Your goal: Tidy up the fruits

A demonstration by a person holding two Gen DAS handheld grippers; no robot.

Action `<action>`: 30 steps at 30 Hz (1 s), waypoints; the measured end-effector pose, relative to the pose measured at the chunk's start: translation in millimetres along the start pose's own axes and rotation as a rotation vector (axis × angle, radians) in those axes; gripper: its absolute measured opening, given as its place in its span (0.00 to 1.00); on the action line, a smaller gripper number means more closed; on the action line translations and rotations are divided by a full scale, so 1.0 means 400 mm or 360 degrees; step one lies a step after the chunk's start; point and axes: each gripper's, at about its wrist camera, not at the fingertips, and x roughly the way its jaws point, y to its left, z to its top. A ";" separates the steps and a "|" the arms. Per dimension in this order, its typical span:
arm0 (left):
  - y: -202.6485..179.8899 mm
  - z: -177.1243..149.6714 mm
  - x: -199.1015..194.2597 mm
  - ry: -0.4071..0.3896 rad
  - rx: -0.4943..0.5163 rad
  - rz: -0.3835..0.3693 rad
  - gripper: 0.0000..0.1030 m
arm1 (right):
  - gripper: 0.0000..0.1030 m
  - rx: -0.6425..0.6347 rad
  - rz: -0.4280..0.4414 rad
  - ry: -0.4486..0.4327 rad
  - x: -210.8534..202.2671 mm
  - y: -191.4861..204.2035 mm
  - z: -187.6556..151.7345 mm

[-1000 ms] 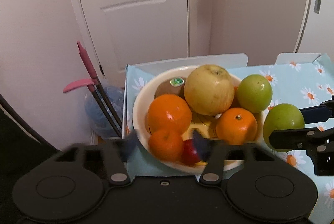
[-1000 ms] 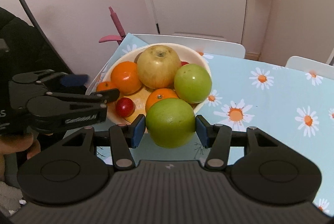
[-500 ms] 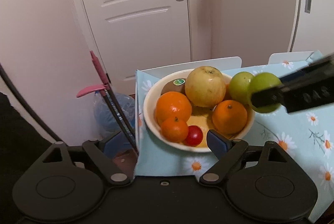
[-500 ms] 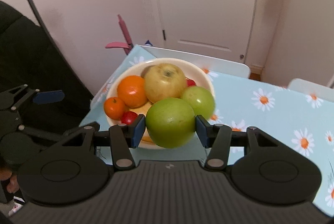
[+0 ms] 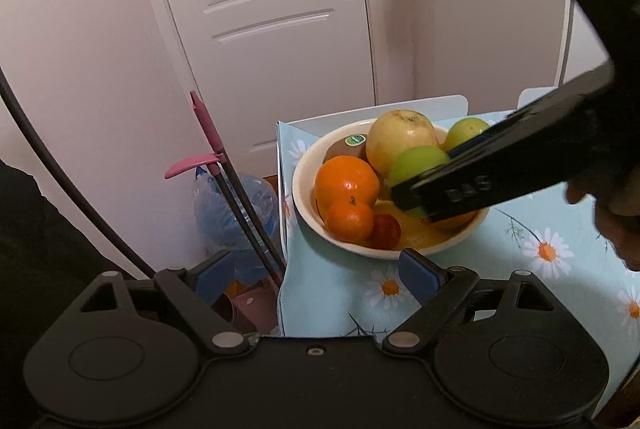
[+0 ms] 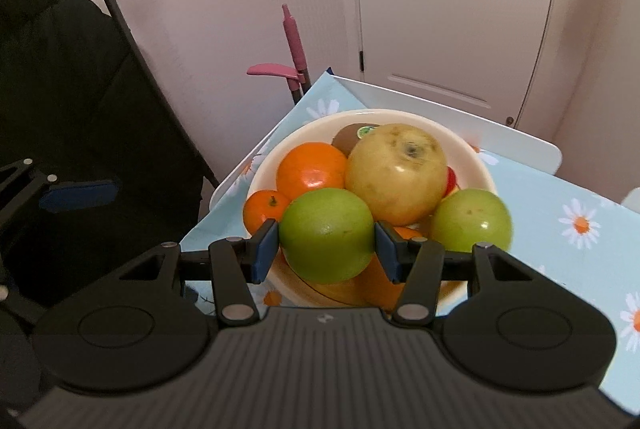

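carried from beside the bowl point(image 6: 476, 165) at its 4 o'clock edge to over the fruit inside: the green apple point(image 6: 326, 233), clamped in the right gripper point(image 6: 326, 249). pulled back from the bowl's 6 o'clock rim to short of the table edge: the left gripper point(image 5: 316, 275), pads spread wide, now at 9 o'clock in the right view.

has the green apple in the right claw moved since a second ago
Yes. The green apple, gripped by the right claw, went from beside the bowl to over it, toward the oranges.
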 end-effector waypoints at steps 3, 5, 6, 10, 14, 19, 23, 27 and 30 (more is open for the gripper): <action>-0.005 -0.005 0.003 0.0007 0.0004 -0.0012 0.90 | 0.66 -0.0016 -0.0002 -0.0029 0.008 0.004 -0.004; -0.006 -0.011 0.006 0.0010 0.0012 -0.0018 0.90 | 0.78 -0.0028 -0.0011 -0.0063 0.005 0.007 -0.006; -0.008 -0.014 0.007 0.0011 0.0017 -0.0019 0.90 | 0.82 -0.0029 -0.0028 -0.0075 0.004 0.008 -0.006; -0.014 -0.019 0.009 0.0017 0.0032 -0.0033 0.90 | 0.91 0.0006 -0.0041 -0.0095 -0.001 0.003 -0.010; -0.012 -0.022 0.009 0.0018 0.0035 -0.0055 0.90 | 0.91 0.0041 -0.0065 -0.0109 -0.019 -0.005 -0.009; -0.017 -0.015 0.000 0.0016 0.0029 -0.0079 0.90 | 0.91 0.0062 -0.0093 -0.0151 -0.079 -0.024 -0.005; -0.029 0.003 -0.022 -0.0007 0.0018 -0.0069 0.90 | 0.91 0.0094 -0.0106 -0.0190 -0.149 -0.053 -0.008; -0.050 0.025 -0.053 -0.0028 -0.0026 -0.0060 0.90 | 0.91 0.0132 -0.0136 -0.0222 -0.229 -0.091 -0.020; -0.071 0.047 -0.086 -0.0041 -0.0085 -0.0066 0.90 | 0.91 0.0171 -0.0177 -0.0253 -0.305 -0.125 -0.034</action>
